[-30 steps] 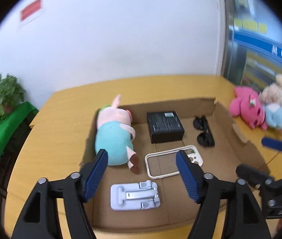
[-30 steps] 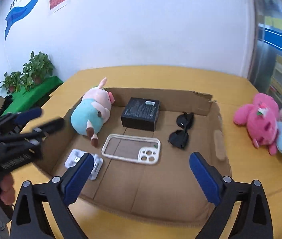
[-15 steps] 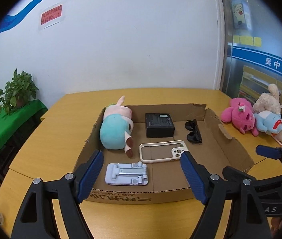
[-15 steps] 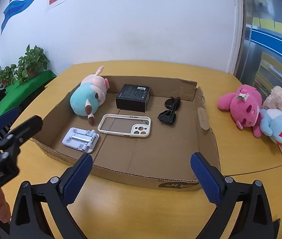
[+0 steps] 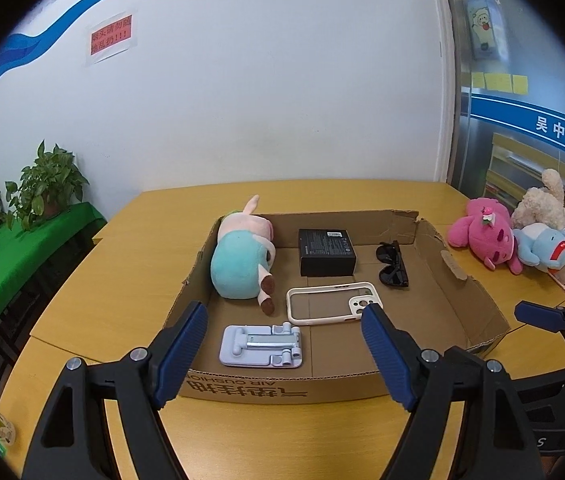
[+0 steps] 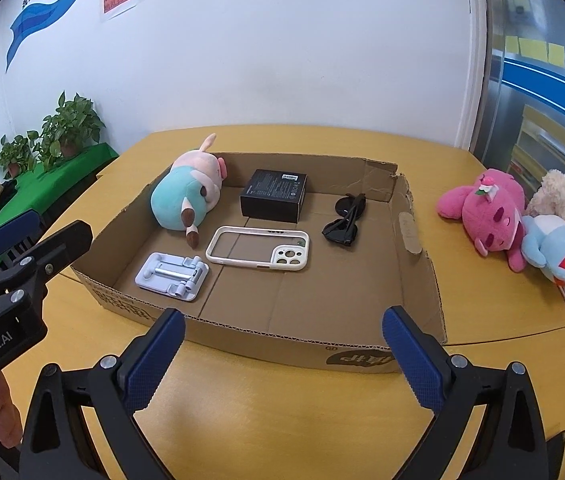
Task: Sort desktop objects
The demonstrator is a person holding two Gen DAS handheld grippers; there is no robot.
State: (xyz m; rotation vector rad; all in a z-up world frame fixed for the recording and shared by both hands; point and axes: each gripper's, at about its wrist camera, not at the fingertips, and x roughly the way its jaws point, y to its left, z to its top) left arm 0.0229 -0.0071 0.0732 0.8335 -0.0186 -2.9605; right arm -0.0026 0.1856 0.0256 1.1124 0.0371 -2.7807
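Now both grippers, left (image 5: 282, 346) and right (image 6: 280, 354), hang spread and empty just before the box (image 6: 422, 292). Three plush toys (image 6: 490, 216) lie right of it; approach the pink one from above, clearing the box wall, and pinch its soft middle.

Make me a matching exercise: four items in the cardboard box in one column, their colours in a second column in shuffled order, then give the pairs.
Items:
1. sunglasses
2. phone case
3. phone stand
4. pig plush

Colours:
A. cream white
B. teal and pink
C. black
D. pale lavender-grey

Pairs: 1-C, 2-A, 3-D, 4-B
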